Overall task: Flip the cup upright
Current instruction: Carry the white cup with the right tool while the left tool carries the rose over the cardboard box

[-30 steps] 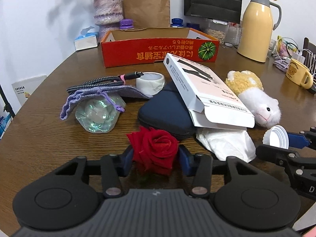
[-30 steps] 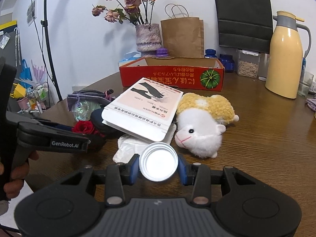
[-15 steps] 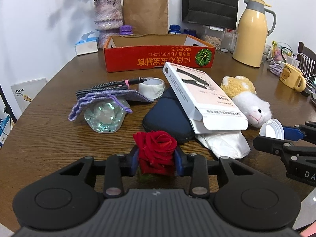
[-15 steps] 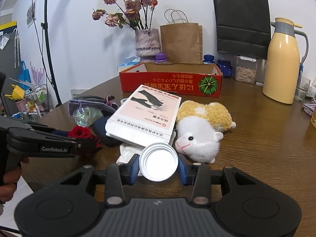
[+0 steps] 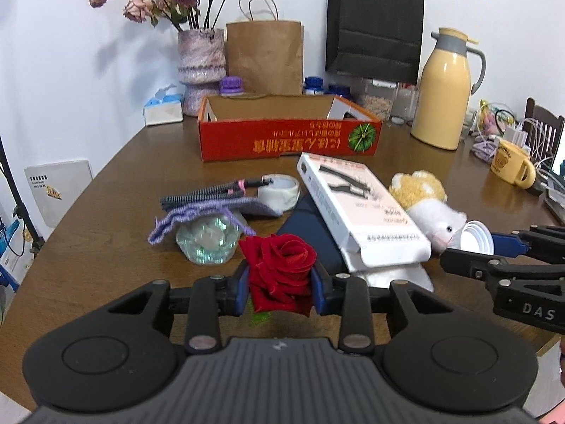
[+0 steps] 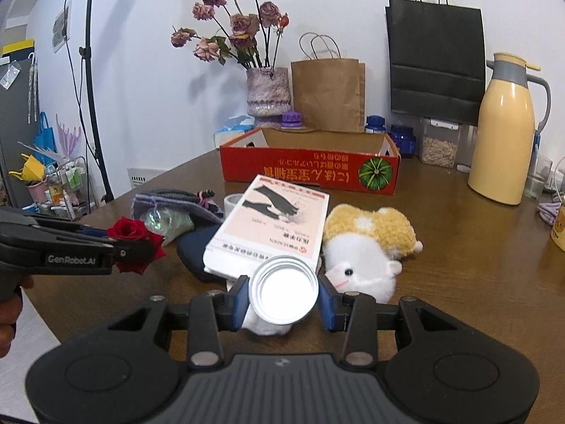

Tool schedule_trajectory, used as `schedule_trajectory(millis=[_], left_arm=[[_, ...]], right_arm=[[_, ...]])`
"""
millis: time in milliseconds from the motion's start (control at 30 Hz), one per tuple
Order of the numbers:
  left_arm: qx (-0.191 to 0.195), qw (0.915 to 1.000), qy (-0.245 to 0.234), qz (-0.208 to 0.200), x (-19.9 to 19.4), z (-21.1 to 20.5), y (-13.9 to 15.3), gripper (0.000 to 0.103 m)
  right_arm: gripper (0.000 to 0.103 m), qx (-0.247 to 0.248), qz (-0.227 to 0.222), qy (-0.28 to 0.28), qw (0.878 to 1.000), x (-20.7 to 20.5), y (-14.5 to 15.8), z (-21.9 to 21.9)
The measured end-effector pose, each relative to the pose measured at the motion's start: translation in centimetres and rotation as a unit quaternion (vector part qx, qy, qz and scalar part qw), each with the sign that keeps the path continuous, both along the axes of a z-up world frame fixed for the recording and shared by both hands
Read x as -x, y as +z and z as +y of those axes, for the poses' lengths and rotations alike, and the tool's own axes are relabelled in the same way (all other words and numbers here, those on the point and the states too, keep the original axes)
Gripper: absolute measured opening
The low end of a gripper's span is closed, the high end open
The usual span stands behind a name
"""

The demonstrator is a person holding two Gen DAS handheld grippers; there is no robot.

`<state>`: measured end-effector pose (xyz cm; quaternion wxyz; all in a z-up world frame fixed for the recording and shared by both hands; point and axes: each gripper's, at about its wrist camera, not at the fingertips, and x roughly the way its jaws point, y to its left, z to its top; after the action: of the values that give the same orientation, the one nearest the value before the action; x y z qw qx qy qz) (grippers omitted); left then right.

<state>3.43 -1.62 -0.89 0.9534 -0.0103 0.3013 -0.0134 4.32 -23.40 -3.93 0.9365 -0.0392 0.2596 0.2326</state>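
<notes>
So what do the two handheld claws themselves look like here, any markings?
Both are matte black plastic. The left claw and right claw have blue finger pads, silver screws and round discs on a ribbed body. White lettering: GenRobot.AI on the left one's side, DAS on the right's.

On the table: one red cardboard box (image 5: 289, 141), one white carton (image 5: 356, 212), one plush toy (image 6: 367, 247), one red rose (image 5: 279, 268), one yellow jug (image 5: 445, 92), two paper bags: brown (image 5: 265, 56), black (image 5: 374, 24).
</notes>
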Motion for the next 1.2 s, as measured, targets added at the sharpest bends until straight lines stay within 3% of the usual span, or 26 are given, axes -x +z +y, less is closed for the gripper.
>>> schedule_trajectory(millis=[433, 833, 1200], left_arm=[[0.008, 0.9996, -0.007, -0.028, -3.7, 0.1, 4.1, 0.035], [0.016, 0.9991, -0.005, -0.039, -9.5, 0.5, 7.9, 0.035], [0.021, 0.9995, 0.003, -0.024, -16.4, 1.2, 9.7, 0.035]], right_arm=[[0.039, -0.019, -0.020, -0.007, 1.000, -4.0, 3.3, 0.5], [0.039, -0.032, -0.020, -0.010, 0.999, -10.5, 6.5, 1.9], [0.039, -0.033, -0.004, -0.018, 0.999, -18.0, 8.6, 4.0]])
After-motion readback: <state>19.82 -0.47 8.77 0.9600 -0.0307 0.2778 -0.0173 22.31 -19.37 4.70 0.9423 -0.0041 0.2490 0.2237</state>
